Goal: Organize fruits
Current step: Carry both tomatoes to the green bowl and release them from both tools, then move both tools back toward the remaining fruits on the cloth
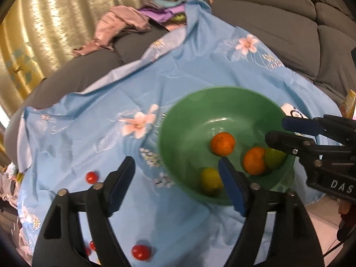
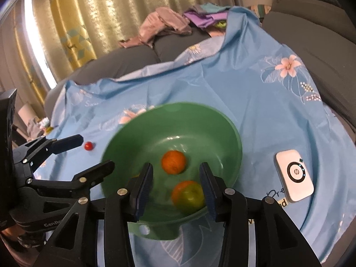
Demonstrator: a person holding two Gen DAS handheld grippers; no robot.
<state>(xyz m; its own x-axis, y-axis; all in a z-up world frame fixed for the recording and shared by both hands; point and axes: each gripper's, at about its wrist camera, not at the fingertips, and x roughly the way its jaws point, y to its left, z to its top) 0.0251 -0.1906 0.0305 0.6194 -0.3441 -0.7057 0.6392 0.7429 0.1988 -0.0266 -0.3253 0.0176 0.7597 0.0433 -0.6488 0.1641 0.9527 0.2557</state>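
A green bowl (image 1: pixel 189 115) stands on a blue floral cloth (image 1: pixel 89 122). It holds two oranges (image 1: pixel 223 143), (image 1: pixel 254 160) and two green fruits (image 1: pixel 211 180), (image 1: pixel 275 158). Small red tomatoes (image 1: pixel 92 177), (image 1: pixel 140 252) lie on the cloth left of the bowl. My left gripper (image 1: pixel 176 169) is open and empty at the bowl's left rim. My right gripper (image 2: pixel 175 175) is open and empty over the bowl's (image 2: pixel 138 133) near side, above an orange (image 2: pixel 173 162) and a green fruit (image 2: pixel 193 194). One tomato (image 2: pixel 88 145) shows beside the left gripper's fingertips (image 2: pixel 73 141).
A white HP device (image 2: pixel 294 179) lies on the cloth right of the bowl. A grey sofa (image 1: pixel 278 22) surrounds the cloth, with a heap of clothes (image 2: pixel 169 25) at the back. Curtains (image 2: pixel 89 22) hang behind.
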